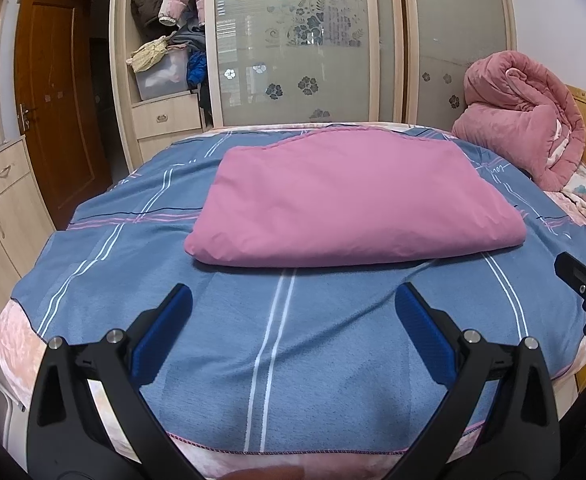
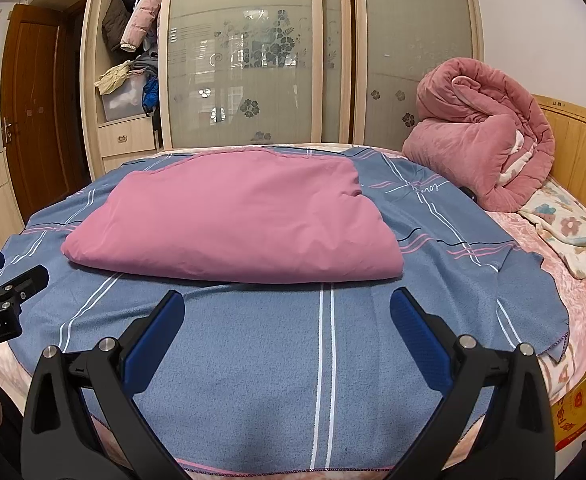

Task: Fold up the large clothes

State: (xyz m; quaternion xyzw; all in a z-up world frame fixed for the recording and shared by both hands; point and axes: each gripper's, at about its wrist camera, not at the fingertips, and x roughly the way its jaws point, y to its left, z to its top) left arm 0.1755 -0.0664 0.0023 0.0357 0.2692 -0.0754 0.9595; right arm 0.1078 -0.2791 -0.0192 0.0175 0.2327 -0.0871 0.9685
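Garment folded, both jaws wide

Wardrobe (image 1: 365, 40) fills the wall ahead, its frosted doors flowered and one bay open on hanging coats. Below it lies the bed (image 2: 565, 280), covered by a blue striped sheet (image 1: 293, 340). On that sheet, toward the far side, rests the pink garment (image 1: 349, 204), folded into a thick flat rectangle, its near folded edge just ahead of my fingers. A rolled pink quilt (image 2: 489, 148) sits at the headboard end, beside the garment but apart from it. My left gripper (image 1: 293, 300) hovers over bare sheet, jaws spread wide, holding nothing. My right gripper (image 2: 287, 300) does the same, fingers apart and empty, near the garment's front edge without touching it.
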